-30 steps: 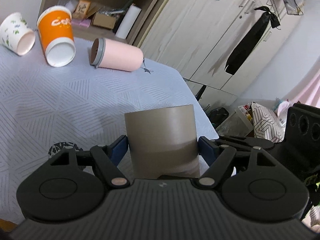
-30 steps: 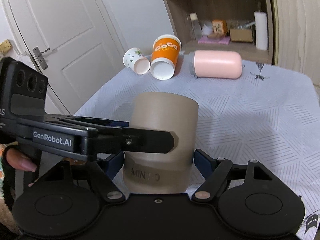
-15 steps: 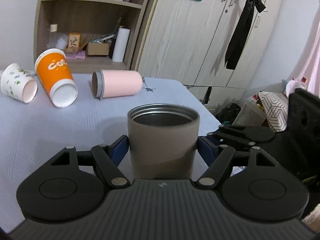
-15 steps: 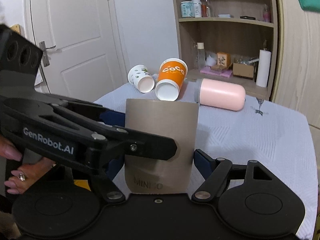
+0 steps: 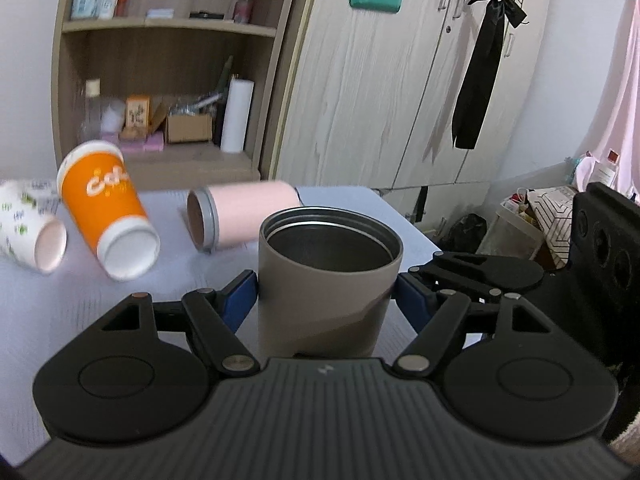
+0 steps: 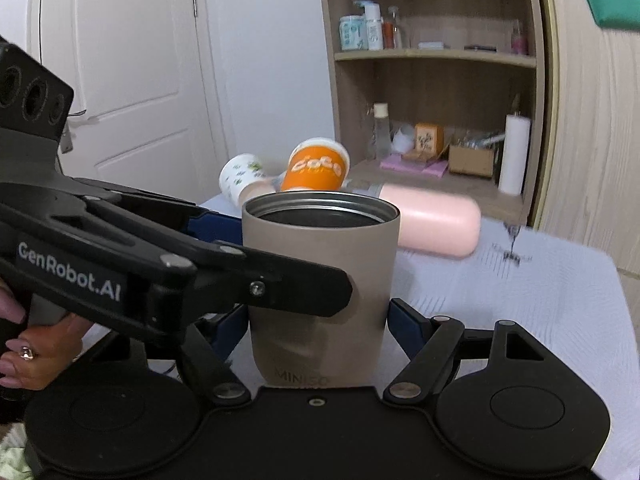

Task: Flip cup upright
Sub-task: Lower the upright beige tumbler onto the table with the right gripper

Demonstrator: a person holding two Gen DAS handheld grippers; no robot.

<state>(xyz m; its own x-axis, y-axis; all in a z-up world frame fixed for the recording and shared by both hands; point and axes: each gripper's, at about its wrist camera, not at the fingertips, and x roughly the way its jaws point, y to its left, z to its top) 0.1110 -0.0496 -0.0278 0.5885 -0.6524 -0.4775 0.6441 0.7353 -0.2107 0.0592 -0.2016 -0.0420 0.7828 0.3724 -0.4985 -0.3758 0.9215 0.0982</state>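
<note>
A taupe metal cup [image 5: 326, 280] stands mouth up, its steel inside showing. My left gripper [image 5: 326, 300] is shut on its sides with the blue pads against the wall. My right gripper [image 6: 316, 320] is shut on the same cup [image 6: 320, 276] from the other side. The left gripper's black finger [image 6: 224, 280] crosses in front of the cup in the right wrist view. Whether the cup's base touches the table is hidden.
On the grey-white tablecloth [image 6: 540, 304] lie an orange paper cup [image 5: 108, 216], a white leaf-print cup [image 5: 28, 232] and a pink tumbler [image 5: 244, 216], all on their sides. A shelf unit [image 5: 168, 80] and wardrobe doors [image 5: 400, 100] stand behind. The table's right edge [image 5: 412, 224] is near.
The taupe cup, held by both grippers, has turned from bottom up to mouth up. Both cameras have tilted up, so more of the shelves shows.
</note>
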